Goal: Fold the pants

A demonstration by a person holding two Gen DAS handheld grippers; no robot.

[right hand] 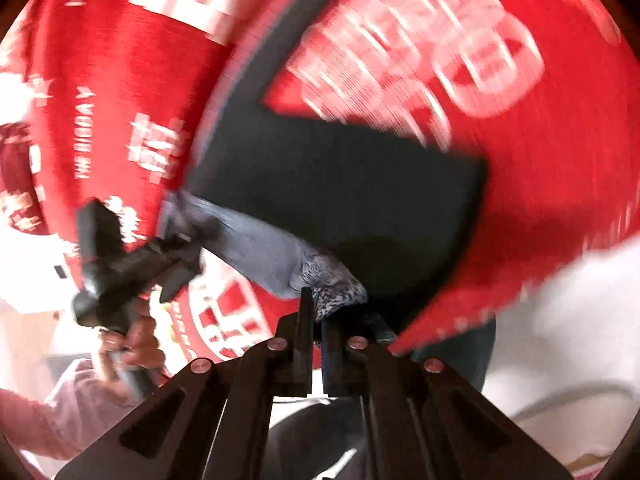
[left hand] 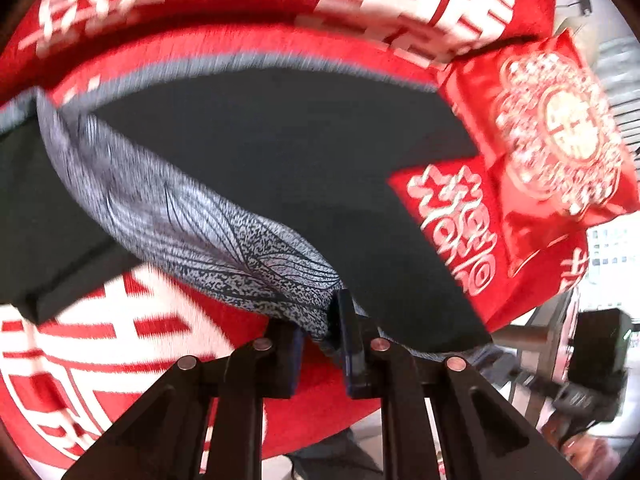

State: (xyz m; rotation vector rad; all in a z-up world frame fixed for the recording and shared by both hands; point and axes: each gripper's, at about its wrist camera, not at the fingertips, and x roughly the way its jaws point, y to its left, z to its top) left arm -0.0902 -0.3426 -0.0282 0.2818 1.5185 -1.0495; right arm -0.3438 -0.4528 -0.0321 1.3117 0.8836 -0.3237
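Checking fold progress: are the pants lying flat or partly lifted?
Partly lifted: the pants lie dark on the red cloth, while their grey patterned band hangs pinched in the left gripper and right gripper.

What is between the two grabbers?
A grey patterned band of the pants stretches from the left gripper to the right gripper, seen in the right wrist view.

Pants [left hand: 280, 152] lie on the bedspread [left hand: 224, 44], cushion [left hand: 556, 128] at right

We read white double-happiness signs on the red cloth [left hand: 248, 12] and red cushion [left hand: 560, 120]; small lettering too blurred
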